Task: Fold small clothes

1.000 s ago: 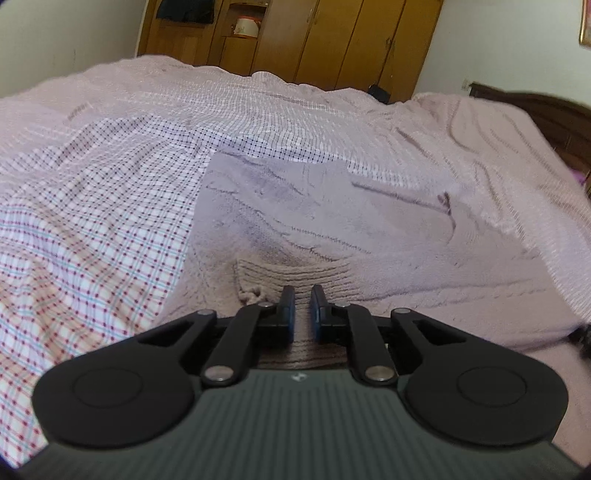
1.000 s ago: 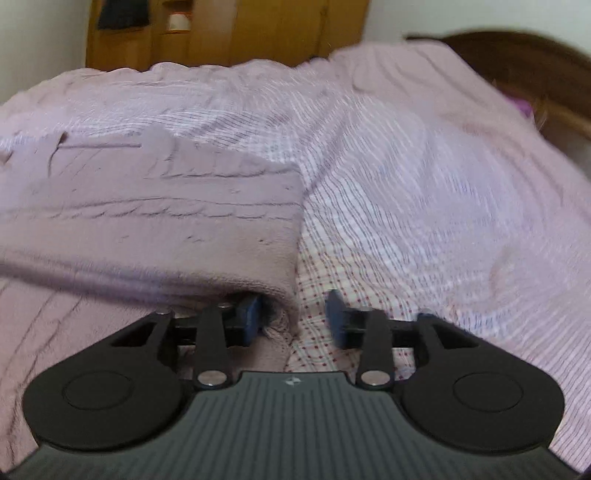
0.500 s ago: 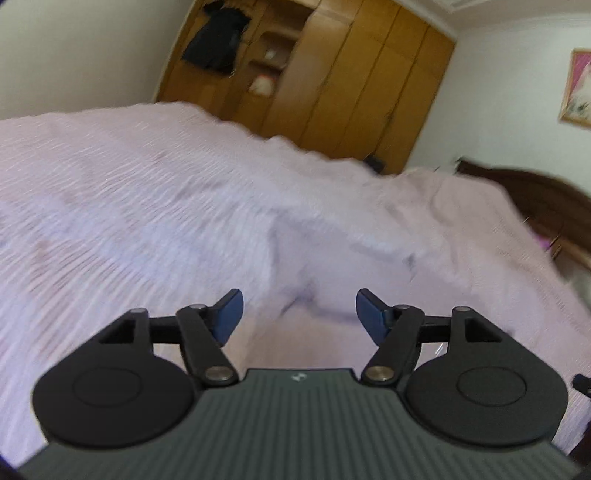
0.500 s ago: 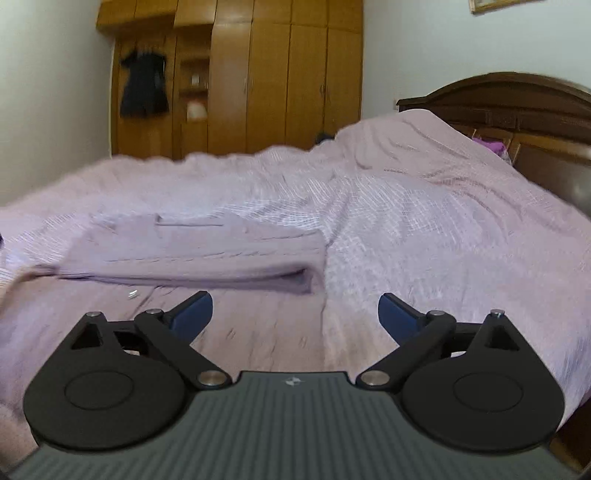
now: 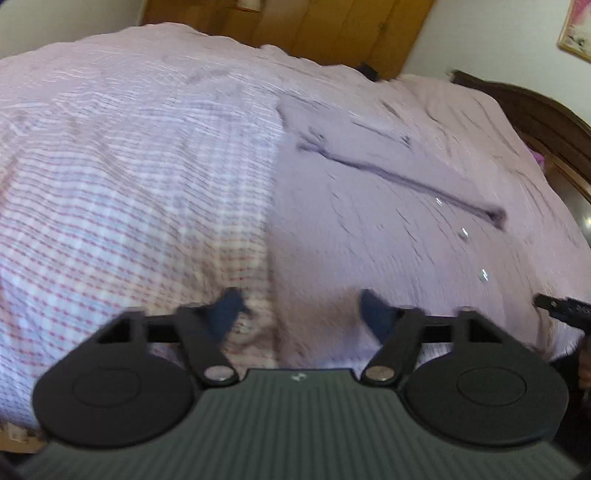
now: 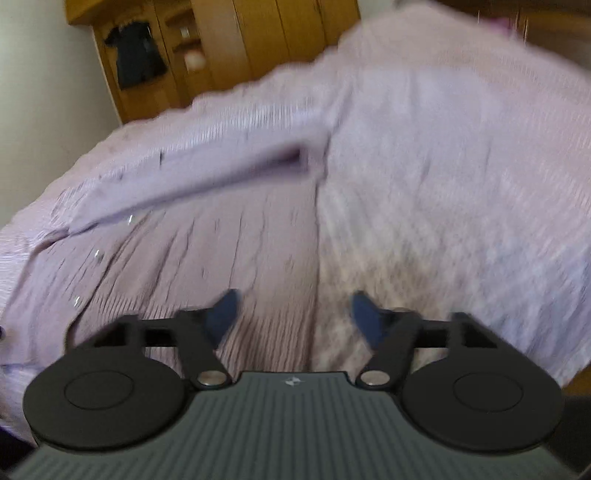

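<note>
Soft daylight, heavy motion blur, fisheye-bent edges.

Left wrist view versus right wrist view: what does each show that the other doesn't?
Only the left wrist view shows the picture frame on the wall and the dark headboard. Only the right wrist view shows the dark garment hanging on the wardrobe. Both show the partly folded sweater on the checked bedspread, and each an open, empty tool.

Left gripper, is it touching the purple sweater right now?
Cannot tell. In the blurred left wrist view, the open left gripper straddles the purple sweater's left edge; no contact or gap shows plainly.
</note>
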